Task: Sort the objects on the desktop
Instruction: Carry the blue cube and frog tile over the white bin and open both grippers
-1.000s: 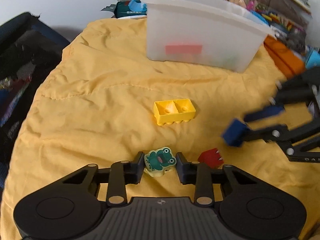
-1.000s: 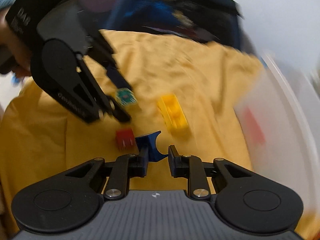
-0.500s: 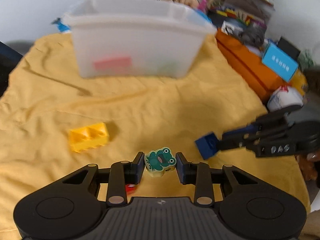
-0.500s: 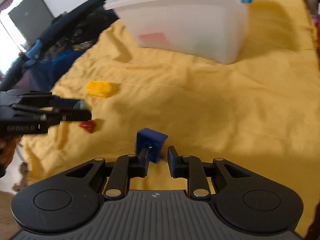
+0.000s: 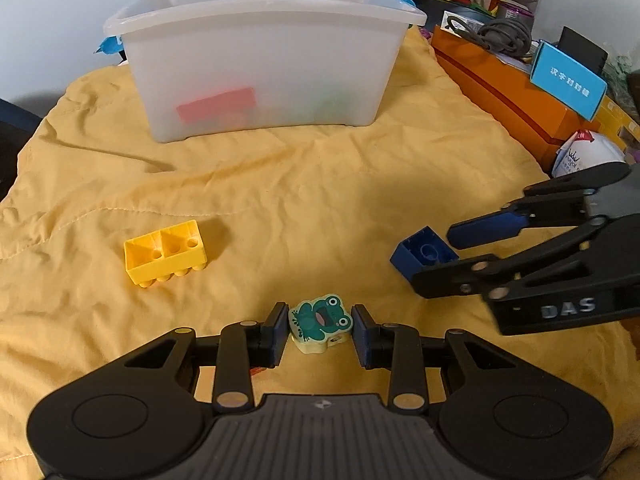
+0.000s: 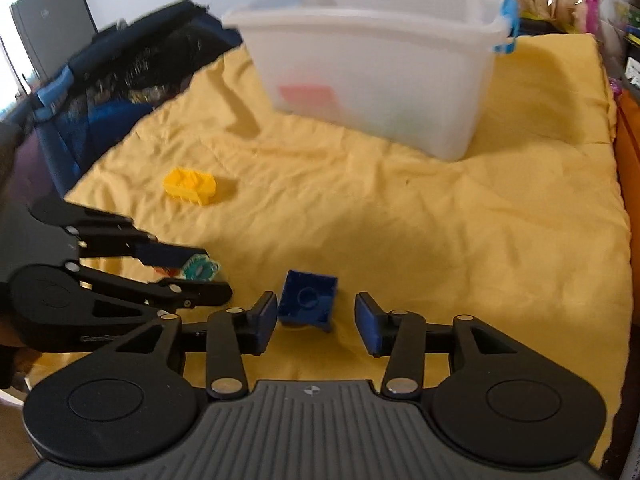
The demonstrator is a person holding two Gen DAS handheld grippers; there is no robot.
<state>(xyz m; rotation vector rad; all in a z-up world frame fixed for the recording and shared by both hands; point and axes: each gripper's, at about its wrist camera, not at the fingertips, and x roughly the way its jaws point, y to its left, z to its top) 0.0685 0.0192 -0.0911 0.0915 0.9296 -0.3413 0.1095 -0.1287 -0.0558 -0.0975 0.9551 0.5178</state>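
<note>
Opening now, right gripper frees the blue brick it pinched earlier; left gripper easing open around the frog piece, contact unclear.

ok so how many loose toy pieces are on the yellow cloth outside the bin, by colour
yellow plastic two-by-one brick: 1
blue plastic square brick: 1
green frog-shaped wooden piece: 1
red piece, mostly hidden behind the left gripper: 1
total: 4

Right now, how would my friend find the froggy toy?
Find the big white plastic bin on the yellow cloth, then look nearer, past the yellow brick. The frog block sits between the left gripper's opening jaws: the only piece with a green face.
</note>
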